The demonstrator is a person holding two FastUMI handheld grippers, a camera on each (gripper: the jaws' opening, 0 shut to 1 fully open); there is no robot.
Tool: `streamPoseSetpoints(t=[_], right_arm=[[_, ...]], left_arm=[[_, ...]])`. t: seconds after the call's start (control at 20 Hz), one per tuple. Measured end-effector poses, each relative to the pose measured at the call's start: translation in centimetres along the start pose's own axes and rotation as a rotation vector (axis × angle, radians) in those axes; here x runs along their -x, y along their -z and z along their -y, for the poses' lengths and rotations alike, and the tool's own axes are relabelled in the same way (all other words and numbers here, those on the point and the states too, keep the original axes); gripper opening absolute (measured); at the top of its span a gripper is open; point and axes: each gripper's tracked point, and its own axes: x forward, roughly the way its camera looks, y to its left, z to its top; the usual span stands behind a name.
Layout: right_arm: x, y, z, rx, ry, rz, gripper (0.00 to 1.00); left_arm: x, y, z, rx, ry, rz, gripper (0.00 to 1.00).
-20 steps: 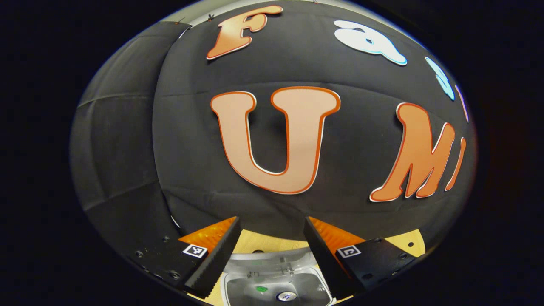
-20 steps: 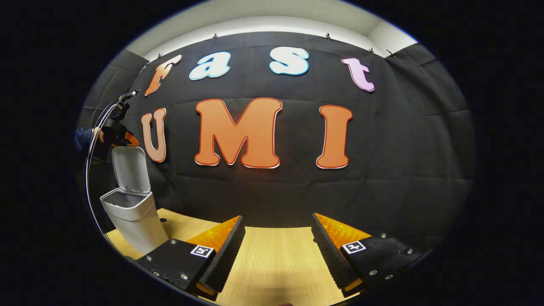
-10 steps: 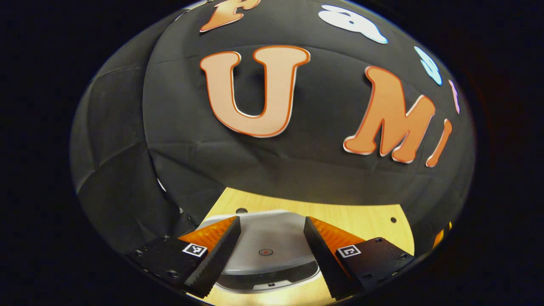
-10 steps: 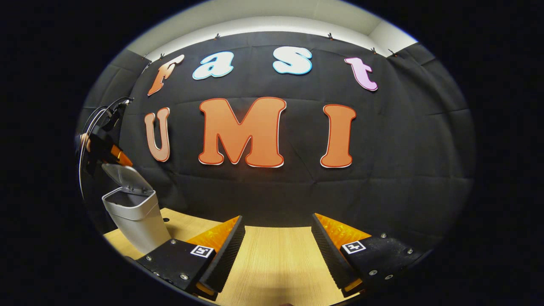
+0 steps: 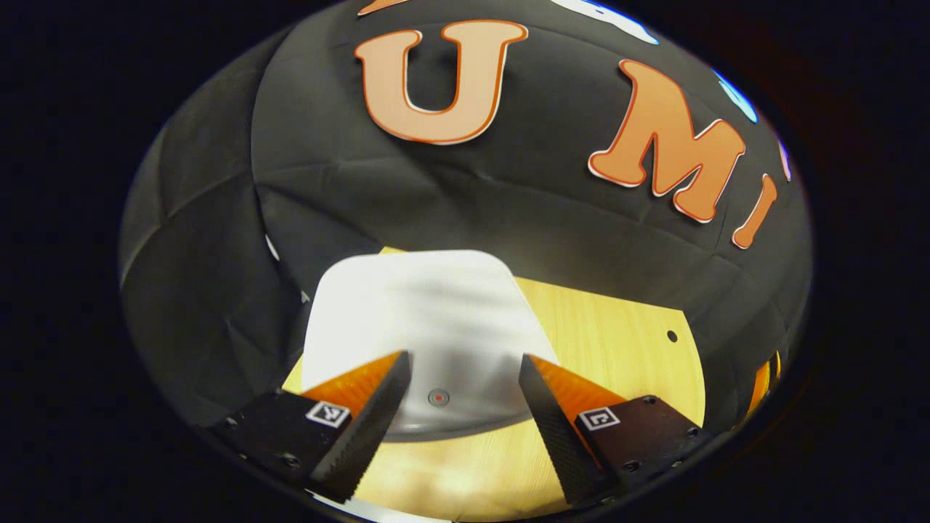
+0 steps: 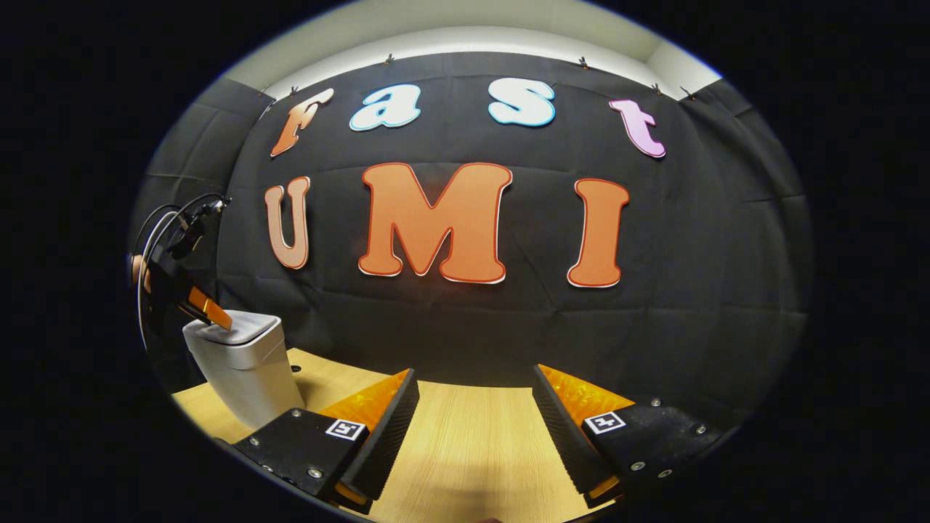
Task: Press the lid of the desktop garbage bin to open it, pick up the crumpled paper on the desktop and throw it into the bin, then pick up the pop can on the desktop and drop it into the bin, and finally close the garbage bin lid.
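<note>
Black cloth wall behind a wooden surface (image 5: 617, 327); last step, closing the bin.
Left gripper view: left claw (image 5: 461, 407), fingers apart, over the lowered lid (image 5: 421, 312). Right gripper view: right claw (image 6: 472, 421) apart, empty; bin (image 6: 243, 367) far left, lid looks shut; next, probably only withdraw.

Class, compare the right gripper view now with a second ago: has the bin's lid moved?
Yes. The lid has swung down from upright against the booth wall to lie flat on the bin body, which stays put on the table. The left gripper rests on it.
</note>
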Motion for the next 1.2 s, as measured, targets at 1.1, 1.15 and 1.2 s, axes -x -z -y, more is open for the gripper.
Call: streamPoseSetpoints(t=[1.1,1.15,1.2], right_arm=[[0.5,-2.4,-1.3,-0.021,-0.041,0.025,0.93],[0.4,-2.5,-1.5,-0.023,-0.044,0.026,0.93],[0.4,-2.8,-1.7,-0.022,-0.046,0.028,0.93]], left_arm=[[6.6,-3.4,0.9,-0.018,0.007,0.41,0.97],[7.2,-3.6,1.2,-0.025,0.021,0.449,0.97],[8.0,-3.5,1.5,-0.025,0.043,0.487,0.96]])
